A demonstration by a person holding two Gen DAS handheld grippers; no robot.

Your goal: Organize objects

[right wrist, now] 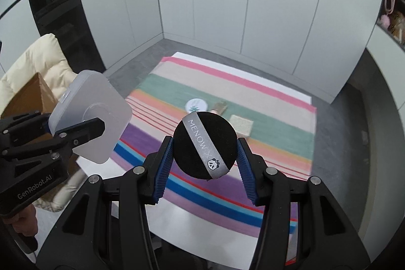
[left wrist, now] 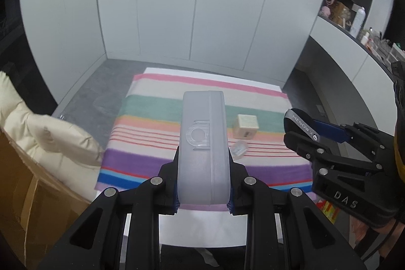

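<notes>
Evidently, the left gripper [left wrist: 202,184] clamps a frosted plastic case [left wrist: 202,143] above the striped cloth [left wrist: 157,158]; the right gripper [right wrist: 205,156] pinches a black powder puff [right wrist: 205,143]. The puff probably goes inside, so its ribbon should stay flat.

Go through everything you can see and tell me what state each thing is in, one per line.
Left claw: shut on the case, held off the table.
Case: closed, gripped on edge.
Right claw: shut on the puff.
Puff: held in the air, ribbon facing the camera.
Cube: resting on the cloth.
Cloth: spread flat.
</notes>
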